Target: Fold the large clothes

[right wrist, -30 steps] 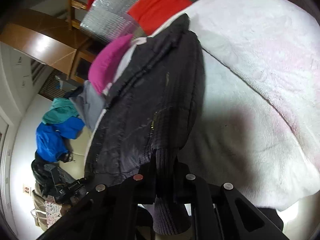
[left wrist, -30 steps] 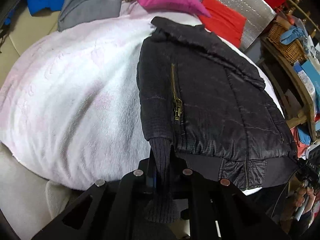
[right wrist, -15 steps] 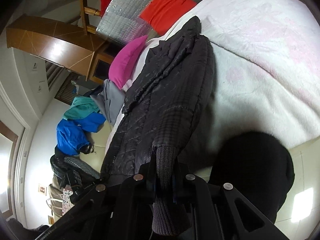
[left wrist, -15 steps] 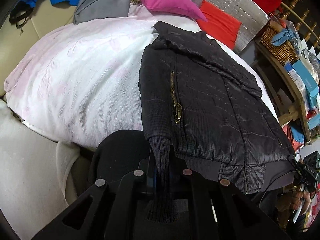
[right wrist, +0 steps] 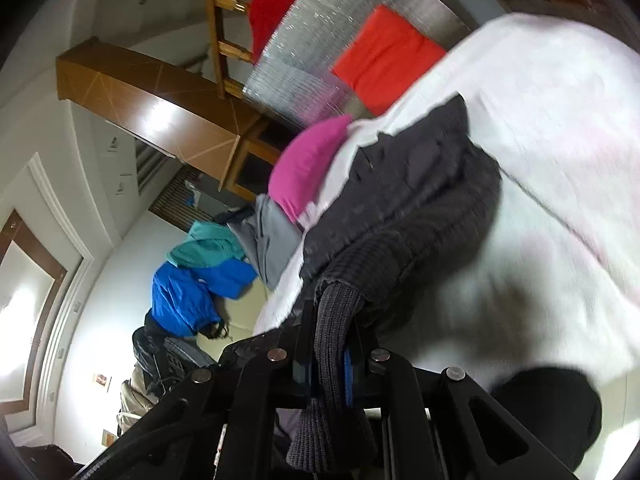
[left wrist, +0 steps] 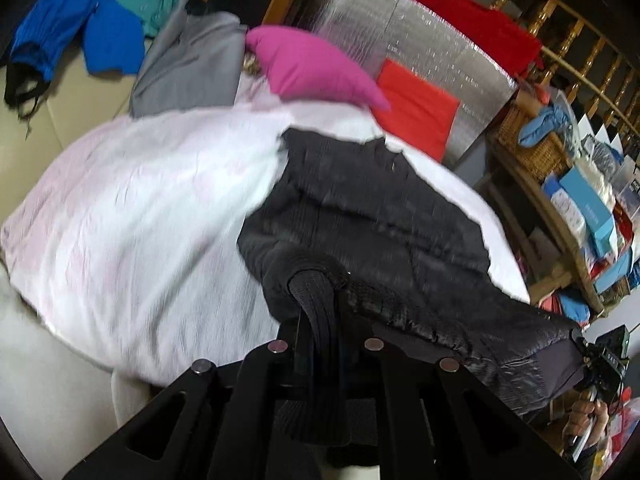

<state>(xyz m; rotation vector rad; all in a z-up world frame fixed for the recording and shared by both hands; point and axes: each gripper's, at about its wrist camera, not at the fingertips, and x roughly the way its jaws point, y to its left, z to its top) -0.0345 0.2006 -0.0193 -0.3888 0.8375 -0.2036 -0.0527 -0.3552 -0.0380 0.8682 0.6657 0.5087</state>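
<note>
A black quilted jacket lies on a white blanket over a bed, its lower half lifted off the surface. My left gripper is shut on a ribbed knit cuff at the jacket's near left corner. In the right wrist view the jacket bunches up toward the camera, and my right gripper is shut on the other ribbed cuff. The right gripper also shows at the far right of the left wrist view, with a hand below it. Both views are blurred.
A pink pillow, a red cushion and a silver padded panel stand at the head of the bed. Grey, blue and teal clothes lie beyond. Cluttered wooden shelves stand to the right. A black round object sits beside the bed.
Both grippers have risen with the cuffs still held, lifting the jacket's hem off the blanket and bunching it toward the collar. Both views now tilt higher into the room.
</note>
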